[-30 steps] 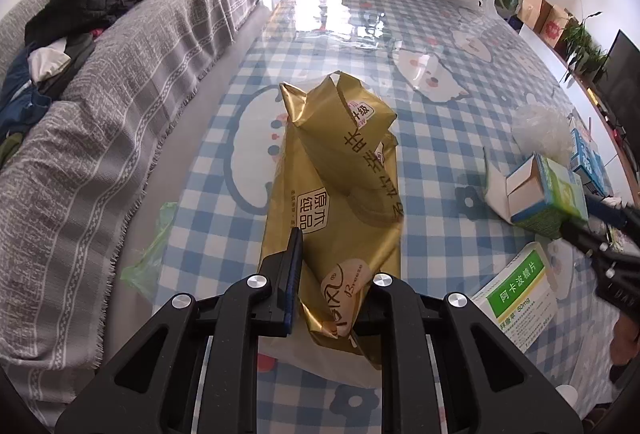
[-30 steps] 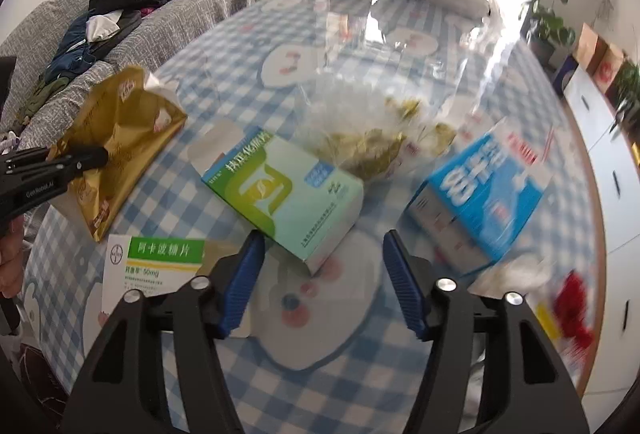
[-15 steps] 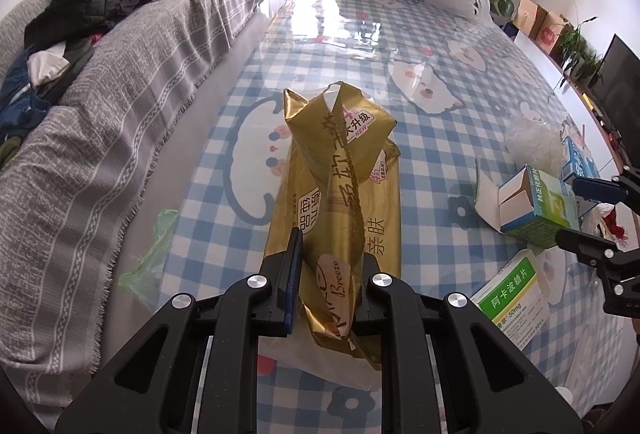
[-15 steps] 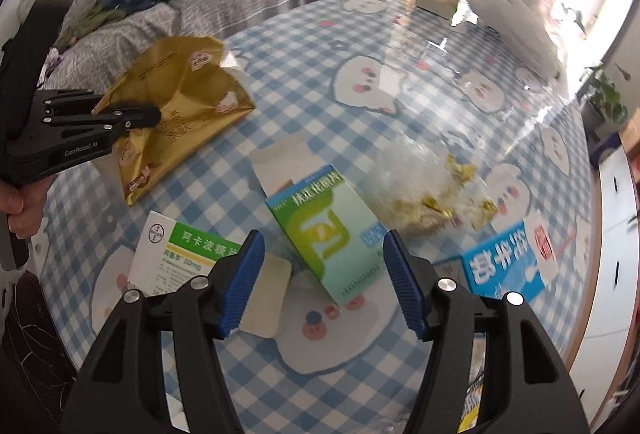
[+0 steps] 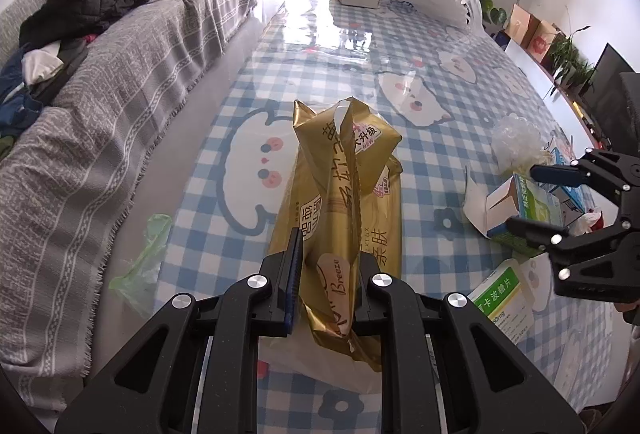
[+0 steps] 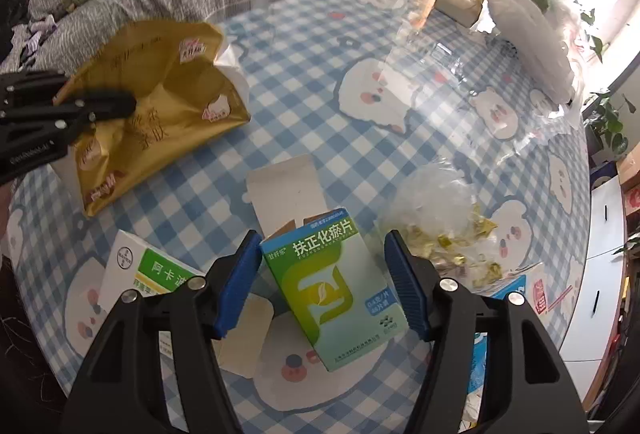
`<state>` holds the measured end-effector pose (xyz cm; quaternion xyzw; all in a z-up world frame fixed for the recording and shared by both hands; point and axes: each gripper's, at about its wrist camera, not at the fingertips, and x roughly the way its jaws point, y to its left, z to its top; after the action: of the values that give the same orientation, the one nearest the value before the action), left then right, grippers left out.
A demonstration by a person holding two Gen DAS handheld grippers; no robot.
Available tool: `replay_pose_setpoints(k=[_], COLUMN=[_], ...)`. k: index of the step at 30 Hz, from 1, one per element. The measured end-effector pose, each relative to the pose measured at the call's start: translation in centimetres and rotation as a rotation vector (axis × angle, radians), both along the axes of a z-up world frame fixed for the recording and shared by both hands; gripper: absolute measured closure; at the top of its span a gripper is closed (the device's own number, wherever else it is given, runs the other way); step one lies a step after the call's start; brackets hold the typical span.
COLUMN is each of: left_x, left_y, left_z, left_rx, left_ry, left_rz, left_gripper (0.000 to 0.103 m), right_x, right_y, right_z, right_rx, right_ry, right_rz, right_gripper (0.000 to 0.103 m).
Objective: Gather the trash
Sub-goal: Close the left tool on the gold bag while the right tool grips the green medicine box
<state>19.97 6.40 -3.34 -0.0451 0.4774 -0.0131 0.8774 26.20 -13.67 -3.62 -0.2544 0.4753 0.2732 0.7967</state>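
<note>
1. Gold foil fills the middle of our left wrist view: the gold tissue pack [image 5: 344, 202] is pinched at its near end between the fingers of our left gripper [image 5: 326, 286], which are closed tight on the crumpled wrapper.
2. The far end of the pack rests on the checked tablecloth [image 5: 248, 106] (blue and white, with cartoon faces), and its torn top stands up.
3. Our right gripper [image 6: 324, 286] has its fingers spread wide, one on each side of the green medicine box [image 6: 336, 286]; neither blue pad [image 6: 240, 274] touches it as far as we can tell.
4. The box lies on the table with its white flap [image 6: 284, 190] open toward the far side.
5. Left of it, near the table's edge, lies a white and green box [image 6: 144, 274], partly hidden by the left finger.
6. Right of the green box sits a clear plastic bag [image 6: 436, 218] with small yellow wrappers inside, and beside that a blue carton [image 6: 508, 288], mostly hidden.
7. A grey sofa [image 5: 120, 66] with heaped clothes runs along the left, and a white bag [image 6: 528, 38] sits at the far end of the table.
</note>
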Motion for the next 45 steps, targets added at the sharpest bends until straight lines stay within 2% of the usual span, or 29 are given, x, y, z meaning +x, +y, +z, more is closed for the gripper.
replay_pose_setpoints(k=[3, 7, 13, 19, 29, 36, 37, 38, 45], left_x=[0.0, -0.1, -0.2, -0.1, -0.2, -0.2, -0.2, -0.2, -0.4], left_y=[-0.1, 0.1, 0.1, 0.2, 0.2, 0.2, 0.2, 0.2, 0.1], left_z=[0.0, 0.0, -0.2, -0.4, -0.3, -0.4, -0.4, -0.4, -0.1], left_rx=[-0.003, -0.008, -0.015, -0.016, -0.02, -0.021, -0.021, -0.021, -0.027], left_ry=[0.0, -0.001, 0.002, 0.009, 0.005, 0.005, 0.004, 0.003, -0.013], left_rz=[-0.004, -0.003, -0.007, -0.001, -0.008, -0.007, -0.008, -0.009, -0.01], left_gripper=[0.087, 0.087, 0.089, 0.091, 0.091, 0.092, 0.092, 0.092, 0.093], right_x=[-0.1, 0.0, -0.6, -0.7, -0.1, -0.3, -0.3, -0.4, -1.2], right_y=[0.2, -0.2, 0.0, -0.3, -1.1, -1.4, -1.4, -1.5, -1.7], right_z=[-0.6, -0.7, -0.8, -0.6, -0.5, -1.3, -1.4, -1.5, -1.3], right_rx=[-0.033, -0.011, -0.037, -0.034, -0.022, -0.054, -0.052, -0.048, -0.017], right_ry=[-0.002, 0.006, -0.016, -0.027, 0.001, 0.013, 0.016, 0.019, 0.001], right_rz=[0.005, -0.015, -0.005, -0.004, -0.037, -0.035, -0.035, -0.036, -0.045], right_gripper=[0.043, 0.044, 0.045, 0.05, 0.043, 0.038, 0.039, 0.046, 0.052])
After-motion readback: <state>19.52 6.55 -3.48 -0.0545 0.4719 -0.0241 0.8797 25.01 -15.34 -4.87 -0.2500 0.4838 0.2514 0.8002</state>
